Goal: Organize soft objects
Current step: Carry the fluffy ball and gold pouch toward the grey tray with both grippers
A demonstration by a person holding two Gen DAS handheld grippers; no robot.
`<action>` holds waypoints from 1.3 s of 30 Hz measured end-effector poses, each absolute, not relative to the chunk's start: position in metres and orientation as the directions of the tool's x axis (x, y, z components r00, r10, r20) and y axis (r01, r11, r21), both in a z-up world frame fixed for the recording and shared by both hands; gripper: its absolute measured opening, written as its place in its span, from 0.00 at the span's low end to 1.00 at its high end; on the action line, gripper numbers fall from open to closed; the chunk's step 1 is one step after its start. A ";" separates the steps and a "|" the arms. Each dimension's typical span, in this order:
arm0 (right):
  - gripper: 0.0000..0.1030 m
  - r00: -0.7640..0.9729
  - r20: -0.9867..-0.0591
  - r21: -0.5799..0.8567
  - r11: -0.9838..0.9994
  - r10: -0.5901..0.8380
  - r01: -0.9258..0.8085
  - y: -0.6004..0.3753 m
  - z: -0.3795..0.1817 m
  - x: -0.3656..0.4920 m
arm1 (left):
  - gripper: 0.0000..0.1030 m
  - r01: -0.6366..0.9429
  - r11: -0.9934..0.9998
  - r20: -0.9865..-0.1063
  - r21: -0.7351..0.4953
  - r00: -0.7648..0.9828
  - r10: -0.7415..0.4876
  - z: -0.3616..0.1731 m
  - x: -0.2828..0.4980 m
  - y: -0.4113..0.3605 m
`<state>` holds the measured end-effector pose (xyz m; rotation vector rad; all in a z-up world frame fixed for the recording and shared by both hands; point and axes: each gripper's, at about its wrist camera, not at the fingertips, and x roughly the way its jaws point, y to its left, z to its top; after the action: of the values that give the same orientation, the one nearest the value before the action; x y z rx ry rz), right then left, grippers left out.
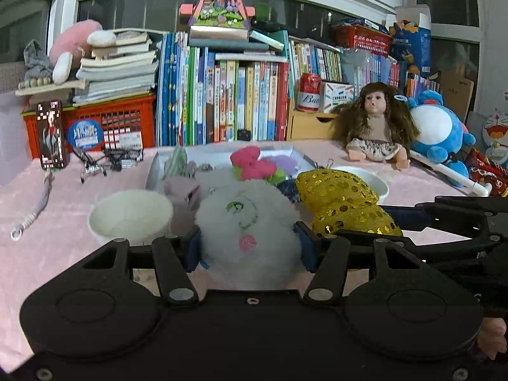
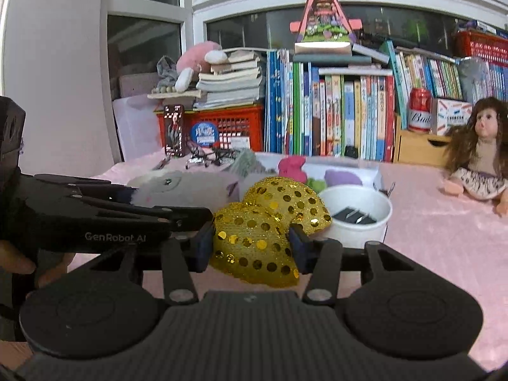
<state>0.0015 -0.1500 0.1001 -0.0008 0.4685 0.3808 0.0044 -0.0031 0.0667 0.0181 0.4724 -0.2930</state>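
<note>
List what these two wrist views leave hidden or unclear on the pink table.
- Left wrist view: white plush toy underside, hidden by the left gripper.
- Right wrist view: gold sequin heart lower edge, behind the right gripper.
- Right wrist view: dark items in the white cup, blurred.

plush: white, green/pink marks | heart: gold sequins | cloth: pink

A row of upright books lines the far edge of the pink tablecloth. A red can stands on a wooden drawer box, right of them; a red crate sits at far left.
</note>
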 end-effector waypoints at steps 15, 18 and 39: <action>0.52 0.857 -0.397 0.074 0.943 0.327 -0.325 -0.156 0.126 0.035 | 0.54 0.284 0.959 -0.417 0.009 0.873 -0.254 0.106 0.042 -0.017; 0.52 0.856 -0.404 0.088 0.945 0.323 -0.315 -0.158 0.131 0.045 | 0.54 0.281 0.959 -0.416 0.017 0.875 -0.249 0.112 0.053 -0.020; 0.52 0.855 -0.446 0.049 0.961 0.265 -0.272 -0.155 0.136 0.097 | 0.54 0.223 0.975 -0.508 -0.020 0.837 -0.202 0.118 0.121 -0.024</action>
<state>0.0971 -0.1548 0.1357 -0.0154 0.4664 0.2818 0.1215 -0.0236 0.1176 0.0406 0.5330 -0.2254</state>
